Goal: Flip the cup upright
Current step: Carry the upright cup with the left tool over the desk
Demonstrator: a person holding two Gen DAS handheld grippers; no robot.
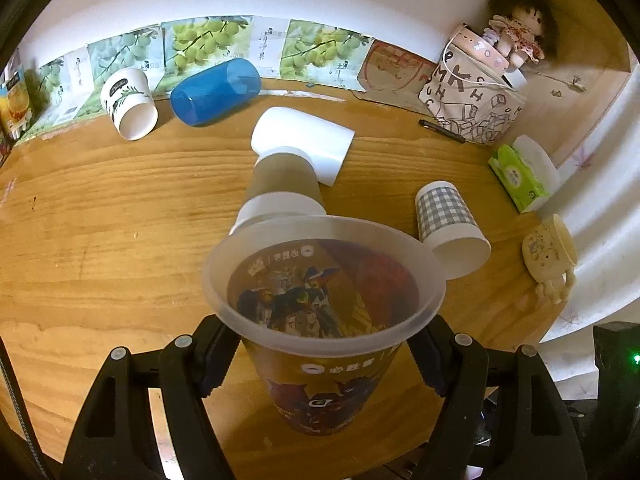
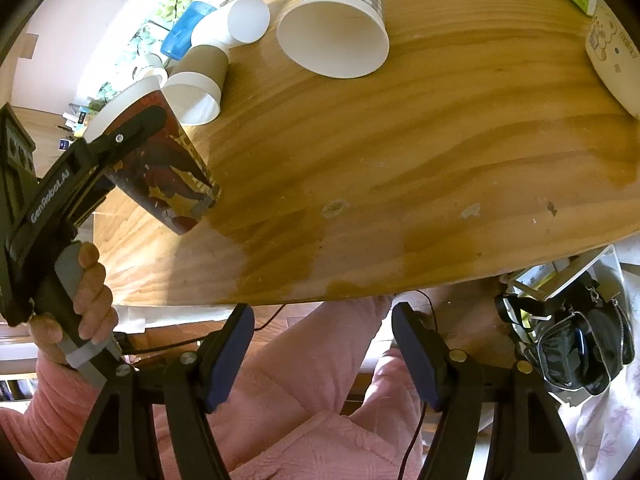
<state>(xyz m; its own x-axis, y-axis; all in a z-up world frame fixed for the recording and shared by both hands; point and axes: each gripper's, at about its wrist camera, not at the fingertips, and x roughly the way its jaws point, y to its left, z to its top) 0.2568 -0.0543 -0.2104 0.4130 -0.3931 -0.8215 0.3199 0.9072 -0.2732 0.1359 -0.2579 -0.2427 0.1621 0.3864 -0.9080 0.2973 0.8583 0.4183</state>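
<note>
My left gripper [image 1: 320, 354] is shut on a printed plastic cup [image 1: 320, 304] with a frosted rim and red and yellow artwork. The cup's mouth faces up toward the camera and its base is down by the wooden table [image 1: 100, 220]. In the right wrist view the same cup [image 2: 168, 168] is tilted, its base touching or just above the table [image 2: 400, 140], with the left gripper [image 2: 132, 148] clamped on its sides. My right gripper [image 2: 322, 344] is open and empty, below the table's near edge over a pink sleeve.
Several cups lie on their sides: a brown-and-white one [image 1: 280, 192], a white one [image 1: 308, 140], a blue one [image 1: 216, 92], a leaf-printed one [image 1: 128, 100] and a checked one [image 1: 452, 228]. A tissue pack [image 1: 520, 172], a fabric bag [image 1: 472, 100], a doll [image 1: 516, 32] and a pale mug [image 1: 552, 252] stand at the right.
</note>
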